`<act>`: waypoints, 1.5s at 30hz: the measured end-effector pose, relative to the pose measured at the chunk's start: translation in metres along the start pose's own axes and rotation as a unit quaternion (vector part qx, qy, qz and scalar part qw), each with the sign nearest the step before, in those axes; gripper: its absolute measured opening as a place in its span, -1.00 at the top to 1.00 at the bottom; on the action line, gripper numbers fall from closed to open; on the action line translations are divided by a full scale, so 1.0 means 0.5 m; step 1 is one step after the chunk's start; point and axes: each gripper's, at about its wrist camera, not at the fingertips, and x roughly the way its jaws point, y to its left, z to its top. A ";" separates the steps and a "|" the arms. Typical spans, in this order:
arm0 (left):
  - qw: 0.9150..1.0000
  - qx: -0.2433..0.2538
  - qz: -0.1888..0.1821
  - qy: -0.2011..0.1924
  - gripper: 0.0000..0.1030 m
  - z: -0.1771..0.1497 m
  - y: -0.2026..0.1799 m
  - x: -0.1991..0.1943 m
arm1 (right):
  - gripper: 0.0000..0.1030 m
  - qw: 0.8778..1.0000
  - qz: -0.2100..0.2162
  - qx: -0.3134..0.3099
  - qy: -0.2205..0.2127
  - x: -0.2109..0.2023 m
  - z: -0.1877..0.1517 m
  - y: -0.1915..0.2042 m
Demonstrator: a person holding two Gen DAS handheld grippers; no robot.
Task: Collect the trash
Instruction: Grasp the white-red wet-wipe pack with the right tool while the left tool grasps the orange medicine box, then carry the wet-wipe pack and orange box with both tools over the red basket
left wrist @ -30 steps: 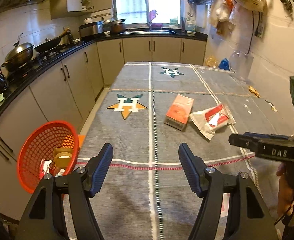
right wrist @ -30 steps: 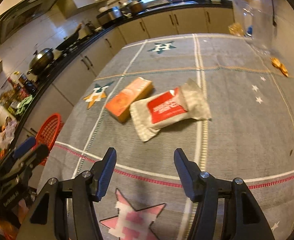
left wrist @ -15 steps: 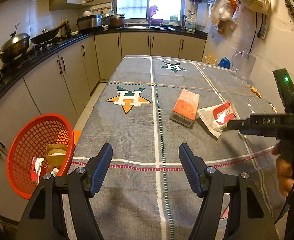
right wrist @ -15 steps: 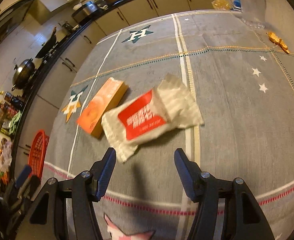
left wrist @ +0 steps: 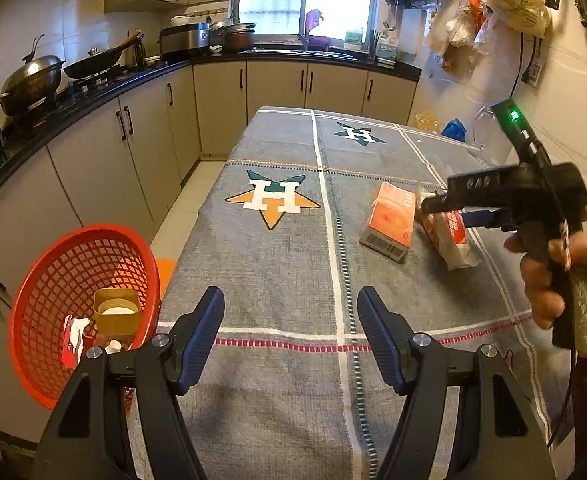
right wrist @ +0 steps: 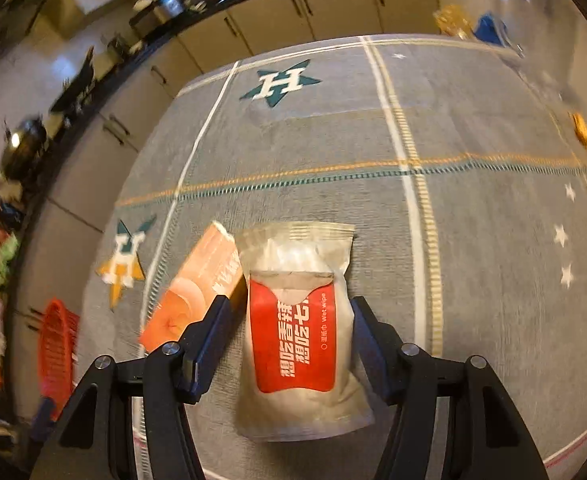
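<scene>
The right hand-held gripper (right wrist: 287, 340) hangs over the grey cloth-covered surface (right wrist: 473, 240) with its two black fingers spread, straddling a crumpled white wet-wipe packet with a red label (right wrist: 299, 340); the packet lies flat on the cloth between the pads, and a narrow gap shows on each side, so the pads do not press it. Touching or just beside the packet's left edge lies a flat orange cardboard box (right wrist: 191, 296), angled away from it, and the left finger of that gripper stands in front of the box's near corner. In the left wrist view, the same gripper appears as a black tool gripped by a person's hand (left wrist: 561, 276), tilted down over the packet (left wrist: 451, 236), with the orange box (left wrist: 391, 220) just left of the packet. The left hand-held gripper (left wrist: 291, 336) is also spread and holds nothing, poised above the near part of the cloth, well apart from the packet. Left of the surface and lower stands a round red plastic mesh basket (left wrist: 53, 280) that already contains a gold-coloured tub (left wrist: 116, 312) and some red-and-white scraps (left wrist: 73, 340).
</scene>
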 end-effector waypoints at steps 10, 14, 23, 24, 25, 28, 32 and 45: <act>0.999 0.032 -0.004 0.010 -0.48 0.043 -0.069 0.027 | 0.10 0.998 -0.025 -0.042 -0.045 -0.033 -0.049 -0.037; 0.998 0.059 -0.003 0.023 -0.53 0.073 -0.121 0.062 | 0.10 0.995 0.000 -0.034 -0.093 -0.076 -0.050 -0.072; 0.991 0.108 0.015 0.082 -0.54 0.129 -0.211 0.199 | 0.10 0.996 0.037 0.000 -0.084 -0.068 -0.052 -0.142; 0.990 0.110 0.022 0.088 -0.54 0.131 -0.215 0.215 | 0.10 0.996 0.038 0.000 -0.083 -0.067 -0.051 -0.141; 0.989 0.112 0.027 0.093 -0.54 0.133 -0.217 0.230 | 0.10 0.996 0.040 -0.001 -0.084 -0.067 -0.051 -0.141; 0.988 0.112 0.026 0.104 -0.54 0.136 -0.222 0.259 | 0.09 0.995 0.048 -0.005 -0.086 -0.071 -0.051 -0.136; 0.988 0.114 0.029 0.103 -0.47 0.139 -0.232 0.279 | 0.09 0.995 0.043 -0.012 -0.093 -0.078 -0.055 -0.132; 0.994 0.060 -0.008 0.093 0.09 0.095 -0.179 0.227 | 0.09 0.994 0.036 -0.044 -0.093 -0.069 -0.069 -0.099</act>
